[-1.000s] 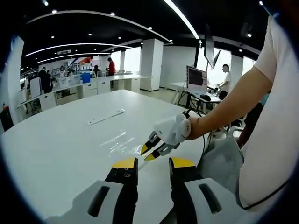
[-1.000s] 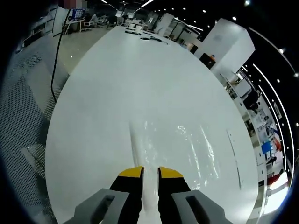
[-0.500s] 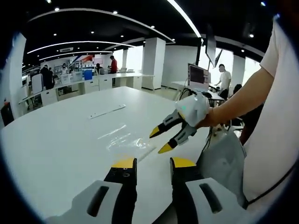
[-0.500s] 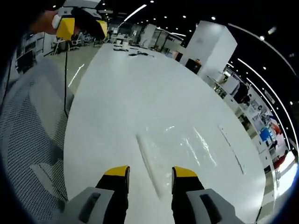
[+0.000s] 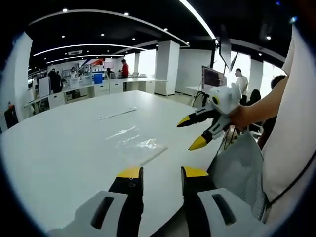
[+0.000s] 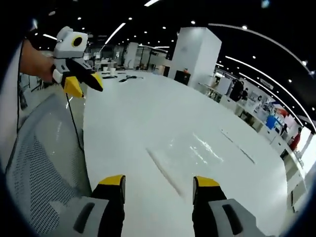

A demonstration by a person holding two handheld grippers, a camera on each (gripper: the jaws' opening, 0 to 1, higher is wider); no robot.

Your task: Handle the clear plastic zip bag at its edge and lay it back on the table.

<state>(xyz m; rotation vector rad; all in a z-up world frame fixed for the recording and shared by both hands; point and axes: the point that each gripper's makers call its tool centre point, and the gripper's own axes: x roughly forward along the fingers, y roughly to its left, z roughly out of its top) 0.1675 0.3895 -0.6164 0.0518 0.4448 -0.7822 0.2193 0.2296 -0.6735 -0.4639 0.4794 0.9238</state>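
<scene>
Both claws [image 5: 157, 172] [image 6: 159, 180] spread, empty; faint clear zip bag [image 6: 190, 159] flat on table [image 6: 128, 113].

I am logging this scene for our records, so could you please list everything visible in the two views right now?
clear plastic zip bag: one, transparent, lying flat on the table, touched by neither tool.
table: one, white, large, carrying the bag.
long strip: one, white, flat on the table beyond the bag.
mesh chair: one, grey, at the table's near edge.
monitor: one, dark screen, on a desk beyond the table.
pillar: one, white, past the table.
people: several, standing in the background.
left tool: one, grey with yellow tips, open, low over the table edge.
right tool: one, grey with yellow tips, open, raised above the table.
</scene>
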